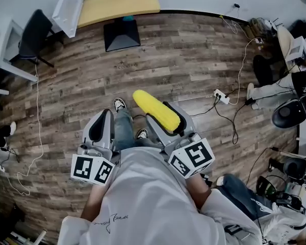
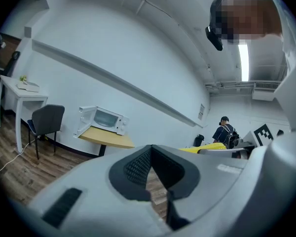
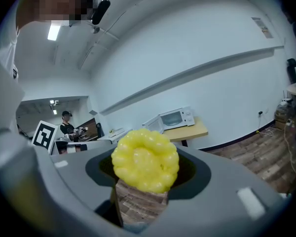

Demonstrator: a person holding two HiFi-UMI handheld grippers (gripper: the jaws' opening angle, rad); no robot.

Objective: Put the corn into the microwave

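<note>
Right gripper [image 3: 144, 177] is clamped on the corn [image 3: 145, 159]. Left gripper [image 2: 155, 177] is empty and its jaws look closed, though the view there is tight. Microwave [image 3: 173, 118] sits well apart with its door open.

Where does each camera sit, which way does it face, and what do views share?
Head view: on the person's head, facing steeply down at the floor; shows shirt, legs, left gripper, right gripper holding the corn.
Left gripper view: on that gripper, facing the microwave; shows its shut, empty jaws and the shirt.
Right gripper view: on that gripper, facing the microwave; shows jaws clamping the corn.
Shared: both gripper views show microwave and corn.
</note>
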